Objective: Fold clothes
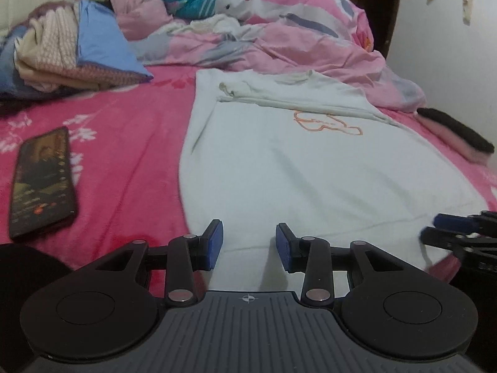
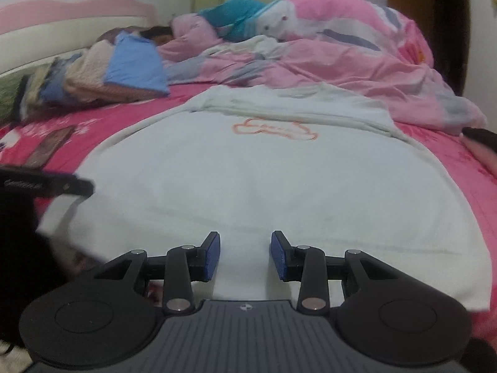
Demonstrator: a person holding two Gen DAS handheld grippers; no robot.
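A pale white T-shirt (image 1: 310, 168) with an orange outline print (image 1: 326, 122) lies flat on the pink bed sheet (image 1: 124, 161), sleeves folded in across its far end. It also shows in the right wrist view (image 2: 264, 180). My left gripper (image 1: 249, 247) is open and empty, just above the shirt's near hem on its left part. My right gripper (image 2: 245, 255) is open and empty over the near hem. The right gripper also shows at the right edge of the left wrist view (image 1: 459, 233); the left gripper shows at the left edge of the right wrist view (image 2: 46, 185).
A phone (image 1: 42, 183) with a lit screen lies on the sheet left of the shirt. A stack of folded clothes (image 1: 71, 52) sits far left. A crumpled pink quilt (image 1: 295, 37) fills the back. A dark and pink item (image 1: 456, 133) lies at the right.
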